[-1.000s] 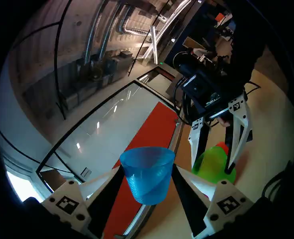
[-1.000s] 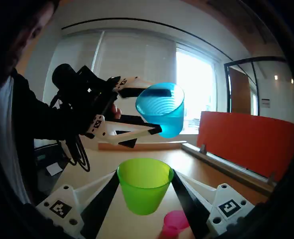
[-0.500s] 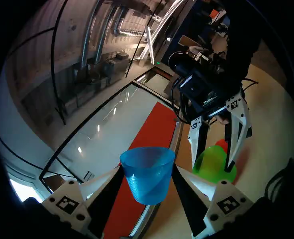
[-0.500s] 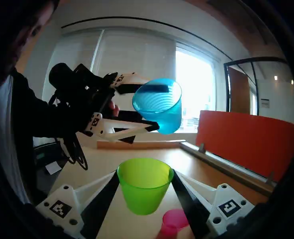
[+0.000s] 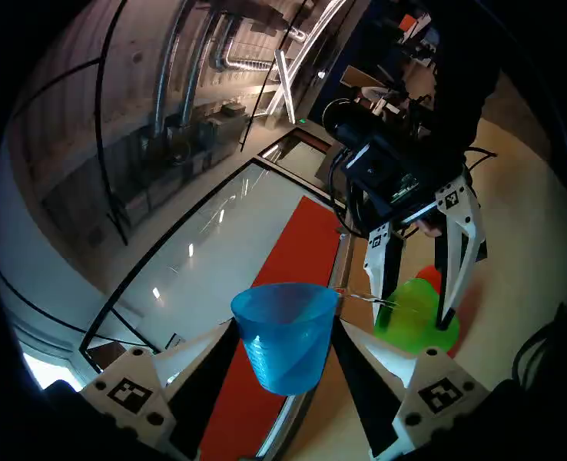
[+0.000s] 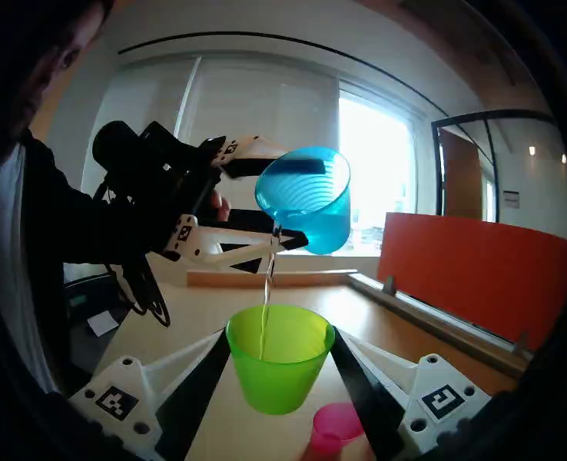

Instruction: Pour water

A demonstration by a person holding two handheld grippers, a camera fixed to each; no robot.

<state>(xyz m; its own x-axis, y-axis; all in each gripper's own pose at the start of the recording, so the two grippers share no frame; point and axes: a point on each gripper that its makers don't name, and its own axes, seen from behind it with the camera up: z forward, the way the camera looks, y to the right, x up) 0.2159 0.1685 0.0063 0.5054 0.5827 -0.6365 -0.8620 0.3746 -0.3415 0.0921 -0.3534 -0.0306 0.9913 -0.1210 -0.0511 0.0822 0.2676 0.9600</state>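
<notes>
In the left gripper view my left gripper (image 5: 287, 346) is shut on a translucent blue cup (image 5: 286, 335). The right gripper view has that blue cup (image 6: 306, 198) tipped above a green cup (image 6: 278, 356), and a thin stream of water (image 6: 268, 288) runs from its rim into the green cup. My right gripper (image 6: 280, 361) is shut on the green cup just above the wooden table (image 6: 199, 307). From the left gripper view the green cup (image 5: 414, 315) sits between the right gripper's fingers (image 5: 456, 253), and the stream of water (image 5: 364, 299) arcs toward it.
A small pink cup (image 6: 336, 429) stands on the table below the green cup. A red partition panel (image 6: 475, 269) runs along the table's far edge on an aluminium rail (image 6: 437, 323). A person in dark sleeves (image 6: 53, 223) holds both grippers. Black cables (image 6: 149, 296) hang nearby.
The blue cup has tipped further toward the green cup, and water now streams from its rim into the green cup. The right gripper and green cup stay put.
</notes>
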